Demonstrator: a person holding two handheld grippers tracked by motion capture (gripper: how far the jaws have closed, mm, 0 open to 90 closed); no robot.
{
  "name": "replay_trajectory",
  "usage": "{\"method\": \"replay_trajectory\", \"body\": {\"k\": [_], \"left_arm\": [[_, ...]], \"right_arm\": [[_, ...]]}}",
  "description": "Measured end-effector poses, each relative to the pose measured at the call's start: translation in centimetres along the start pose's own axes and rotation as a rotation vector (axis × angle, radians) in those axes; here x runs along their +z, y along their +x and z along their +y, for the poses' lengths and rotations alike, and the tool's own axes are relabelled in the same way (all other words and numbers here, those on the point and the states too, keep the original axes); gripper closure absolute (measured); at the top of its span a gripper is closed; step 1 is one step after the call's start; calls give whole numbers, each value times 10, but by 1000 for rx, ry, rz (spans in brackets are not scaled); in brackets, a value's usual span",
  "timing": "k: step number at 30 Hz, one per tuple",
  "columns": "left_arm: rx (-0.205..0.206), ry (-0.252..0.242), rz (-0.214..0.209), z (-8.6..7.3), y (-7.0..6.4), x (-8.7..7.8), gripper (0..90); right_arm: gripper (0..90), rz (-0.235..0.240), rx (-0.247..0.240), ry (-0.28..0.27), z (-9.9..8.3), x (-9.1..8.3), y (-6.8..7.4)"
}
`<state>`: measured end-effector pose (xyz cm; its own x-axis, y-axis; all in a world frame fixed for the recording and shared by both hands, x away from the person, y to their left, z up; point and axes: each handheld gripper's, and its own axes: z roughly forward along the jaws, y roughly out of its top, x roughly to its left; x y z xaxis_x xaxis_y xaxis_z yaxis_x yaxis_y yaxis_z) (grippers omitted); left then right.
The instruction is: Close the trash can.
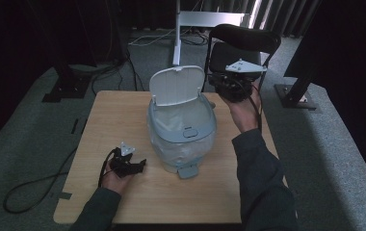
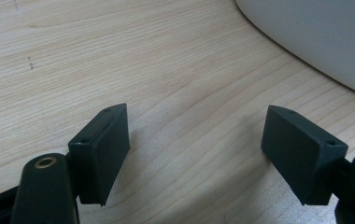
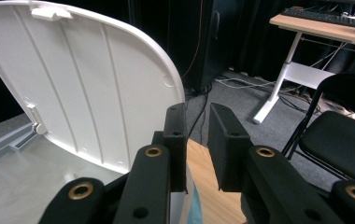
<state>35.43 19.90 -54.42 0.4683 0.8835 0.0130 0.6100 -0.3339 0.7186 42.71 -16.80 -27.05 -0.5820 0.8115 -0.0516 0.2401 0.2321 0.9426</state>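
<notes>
Tongs: we see left open on the surface; right nearly closed, empty, beside one bin's one raised lid.

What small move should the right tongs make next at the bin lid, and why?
Probably ease the right tongs left until they touch the raised lid and tip it down. The lid stands open over the bin, and the nearly shut tongs sit just beside its edge, gripping nothing.
</notes>
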Motion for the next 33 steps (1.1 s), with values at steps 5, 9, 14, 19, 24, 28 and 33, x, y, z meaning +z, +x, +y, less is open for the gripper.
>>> {"method": "replay_trajectory", "body": {"k": [5,9,14,19,24,28,33], "left_arm": [[0,0,0,0,0,0,233],[0,0,0,0,0,0,233],[0,0,0,0,0,0,233],[0,0,0,0,0,0,233],[0,0,0,0,0,0,234],[1,0,0,0,0,0,234],[0,0,0,0,0,0,233]], "right_arm": [[799,-7,8,-7,0,1,-2],[818,-7,7,-2,0,3,-3],[841,-10,11,-3,2,5,-3],[856,-21,16,-9,4,7,-3],[885,-39,21,-18,6,9,-3],[897,-44,23,-20,7,11,-3],[898,-43,25,-18,8,16,-1]]}}
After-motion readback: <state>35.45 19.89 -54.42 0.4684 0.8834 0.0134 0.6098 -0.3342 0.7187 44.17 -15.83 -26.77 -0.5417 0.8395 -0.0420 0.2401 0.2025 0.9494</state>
